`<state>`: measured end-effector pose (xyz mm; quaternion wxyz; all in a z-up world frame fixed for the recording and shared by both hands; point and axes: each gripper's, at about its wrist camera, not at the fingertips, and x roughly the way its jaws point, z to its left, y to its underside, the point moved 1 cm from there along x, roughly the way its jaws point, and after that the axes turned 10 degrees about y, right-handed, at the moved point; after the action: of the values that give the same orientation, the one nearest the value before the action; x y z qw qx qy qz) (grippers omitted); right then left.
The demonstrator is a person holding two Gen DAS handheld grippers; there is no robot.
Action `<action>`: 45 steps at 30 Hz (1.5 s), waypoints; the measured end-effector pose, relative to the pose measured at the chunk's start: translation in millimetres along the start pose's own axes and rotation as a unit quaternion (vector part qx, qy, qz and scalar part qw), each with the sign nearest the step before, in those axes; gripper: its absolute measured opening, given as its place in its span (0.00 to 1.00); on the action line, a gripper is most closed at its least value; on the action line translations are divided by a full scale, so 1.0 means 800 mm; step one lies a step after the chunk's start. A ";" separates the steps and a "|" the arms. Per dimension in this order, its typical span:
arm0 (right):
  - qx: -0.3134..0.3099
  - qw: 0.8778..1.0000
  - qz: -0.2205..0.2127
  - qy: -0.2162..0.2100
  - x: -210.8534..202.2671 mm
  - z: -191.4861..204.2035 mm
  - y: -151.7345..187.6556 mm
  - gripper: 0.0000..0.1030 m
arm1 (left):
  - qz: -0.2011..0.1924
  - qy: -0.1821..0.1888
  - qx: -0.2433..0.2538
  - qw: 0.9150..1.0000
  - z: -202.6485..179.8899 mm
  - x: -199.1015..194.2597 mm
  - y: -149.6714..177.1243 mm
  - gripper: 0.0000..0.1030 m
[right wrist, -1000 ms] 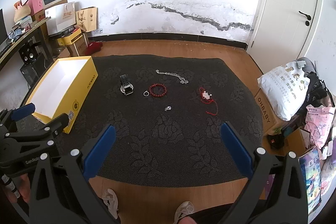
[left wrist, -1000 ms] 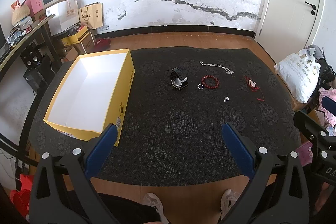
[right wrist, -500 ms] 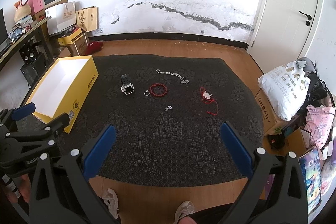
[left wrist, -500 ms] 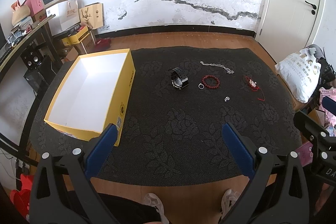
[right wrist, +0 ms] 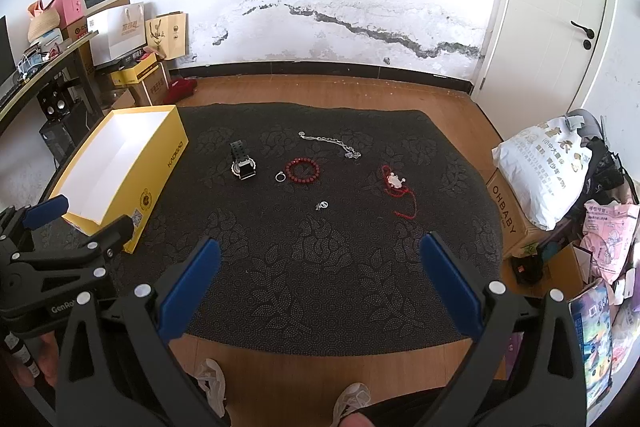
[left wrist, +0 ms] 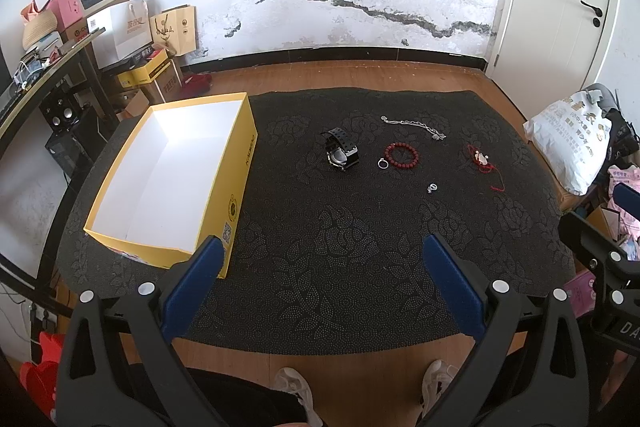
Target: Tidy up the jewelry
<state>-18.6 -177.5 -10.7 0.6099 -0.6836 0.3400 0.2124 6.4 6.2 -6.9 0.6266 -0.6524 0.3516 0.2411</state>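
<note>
Two claws are hanging released over the near edge of the rug (left wrist: 320,259), their blue fingers spread wide and gripping nothing: the left claw (left wrist: 320,283) is sitting nearer the box (left wrist: 240,163), and the right claw (right wrist: 320,283) is hovering further right. In the right wrist view the left claw is also showing at the left edge, beside the box's near corner.

Beyond the fingers, the jewelry is lying scattered on the rug, all of it right of the box and well apart from both claws. The watch (left wrist: 341,151) is lying closest to the box. Right of the watch a ring (left wrist: 383,163) is resting just beside the red beads (left wrist: 402,155); whether they are touching I cannot tell. Behind the beads, toward the wall, the chain (left wrist: 414,125) is stretching out. In front of the beads a small silver piece (left wrist: 432,188) is lying alone. Furthest from the box, the red cord (left wrist: 482,163) is trailing a loose end toward the near side.

The box is standing open on the rug's left part, its white inside showing nothing in it. White shoes (left wrist: 294,385) are peeking in below the rug.
</note>
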 end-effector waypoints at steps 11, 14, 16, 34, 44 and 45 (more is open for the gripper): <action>0.000 1.000 0.000 0.000 0.001 0.000 -0.001 0.94 | 0.001 0.000 0.001 1.000 -0.002 0.002 0.001 0.94; 0.000 1.000 -0.001 0.001 0.001 0.000 0.000 0.94 | 0.001 0.000 0.002 1.000 -0.002 0.002 0.002 0.94; 0.001 1.000 -0.001 0.000 0.002 0.000 0.000 0.94 | 0.001 -0.001 0.002 1.000 -0.003 0.002 0.002 0.94; -0.001 1.000 0.000 -0.001 0.002 -0.002 0.000 0.94 | 0.003 -0.002 0.003 1.000 -0.003 0.003 0.003 0.94; -0.001 1.000 0.001 -0.002 0.002 -0.001 0.001 0.94 | 0.003 -0.001 0.003 1.000 -0.003 0.004 0.004 0.94; -0.002 1.000 0.001 0.000 0.002 -0.001 0.001 0.94 | 0.004 -0.001 0.003 1.000 -0.003 0.004 0.005 0.94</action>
<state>-18.1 -178.9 -12.0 0.6082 -0.6848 0.3398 0.2137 5.4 3.7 -11.9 0.6283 -0.6487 0.3540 0.2430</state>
